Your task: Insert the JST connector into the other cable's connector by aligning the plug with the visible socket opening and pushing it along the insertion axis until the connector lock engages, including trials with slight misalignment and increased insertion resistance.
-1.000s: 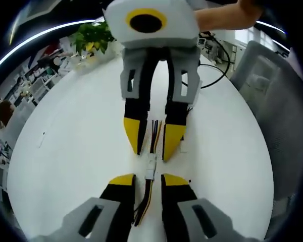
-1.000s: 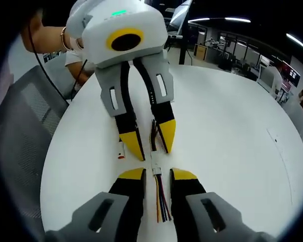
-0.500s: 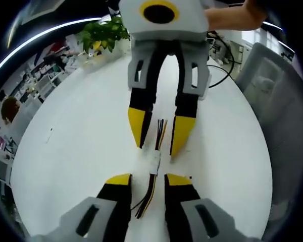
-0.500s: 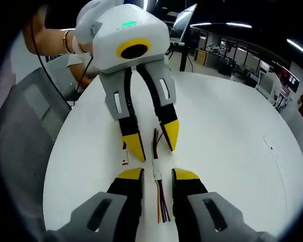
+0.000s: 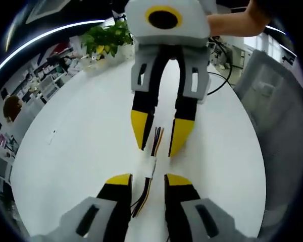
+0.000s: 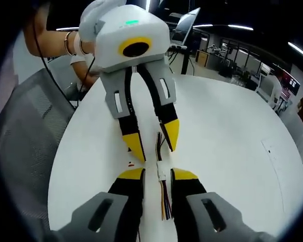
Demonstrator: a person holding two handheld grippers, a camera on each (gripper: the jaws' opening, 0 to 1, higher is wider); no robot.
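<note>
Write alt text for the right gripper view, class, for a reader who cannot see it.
A white joined connector with coloured wires lies on a round white table, between two open claws facing each other. The right claw rises from the bottom edge; the left claw reaches down from the top, held by a person's hand.

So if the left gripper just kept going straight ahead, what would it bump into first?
Probably the joined white connector lying on the table just past its open jaws, then the right gripper facing it; depth is hard to judge here.
</note>
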